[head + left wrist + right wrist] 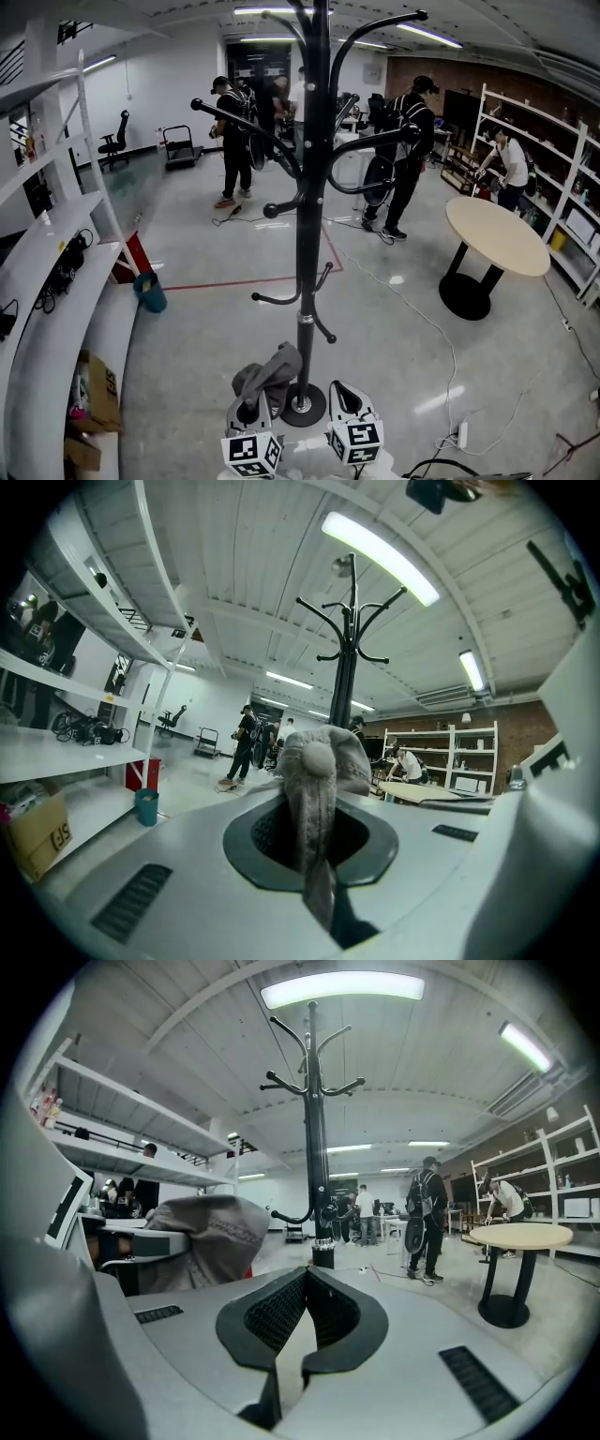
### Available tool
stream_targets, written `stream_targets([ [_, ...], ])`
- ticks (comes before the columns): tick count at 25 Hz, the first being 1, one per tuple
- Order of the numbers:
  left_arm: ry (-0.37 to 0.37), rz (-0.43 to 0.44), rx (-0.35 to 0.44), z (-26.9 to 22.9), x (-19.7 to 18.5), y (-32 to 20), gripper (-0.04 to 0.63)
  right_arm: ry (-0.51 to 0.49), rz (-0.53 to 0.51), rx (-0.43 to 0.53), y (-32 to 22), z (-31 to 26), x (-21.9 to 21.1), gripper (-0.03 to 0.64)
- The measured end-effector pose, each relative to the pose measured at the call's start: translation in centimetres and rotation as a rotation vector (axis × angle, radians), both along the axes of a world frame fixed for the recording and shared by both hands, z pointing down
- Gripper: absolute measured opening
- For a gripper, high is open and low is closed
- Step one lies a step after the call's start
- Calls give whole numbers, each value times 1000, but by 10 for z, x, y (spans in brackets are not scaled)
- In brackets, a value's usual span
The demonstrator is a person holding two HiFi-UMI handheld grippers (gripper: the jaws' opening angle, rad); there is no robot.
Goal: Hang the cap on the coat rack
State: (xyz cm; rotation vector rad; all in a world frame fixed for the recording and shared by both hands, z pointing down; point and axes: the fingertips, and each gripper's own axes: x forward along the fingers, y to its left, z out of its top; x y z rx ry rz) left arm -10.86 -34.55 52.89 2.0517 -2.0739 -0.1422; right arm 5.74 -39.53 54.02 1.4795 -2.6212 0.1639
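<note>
A tall black coat rack with curved hooks stands on a round base just ahead of me. At the bottom of the head view, left of that base, my left gripper is shut on a grey cap. In the left gripper view the cap bulges up from between the jaws, with the coat rack rising behind it. To the right of the base is my right gripper, which is shut with nothing in it. The right gripper view shows the cap at its left and the coat rack ahead.
White shelving runs along the left, with a cardboard box and a teal bin near it. A round table stands at the right. Several people stand behind the rack. Cables lie across the floor at right.
</note>
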Motion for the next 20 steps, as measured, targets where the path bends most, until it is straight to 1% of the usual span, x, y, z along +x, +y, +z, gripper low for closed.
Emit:
stream_targets([
  [3, 5, 4, 8, -6, -2, 3, 11, -9, 5, -14, 1, 4, -1, 9],
  [6, 11, 6, 41, -20, -6, 6, 11, -16, 7, -21, 3, 7, -3, 9],
  [13, 3, 7, 163, -73, -14, 9, 11, -24, -8, -36, 14, 11, -7, 9],
  [20, -40, 10, 303, -135, -18, -3, 11, -28, 8, -41, 14, 12, 4, 9],
])
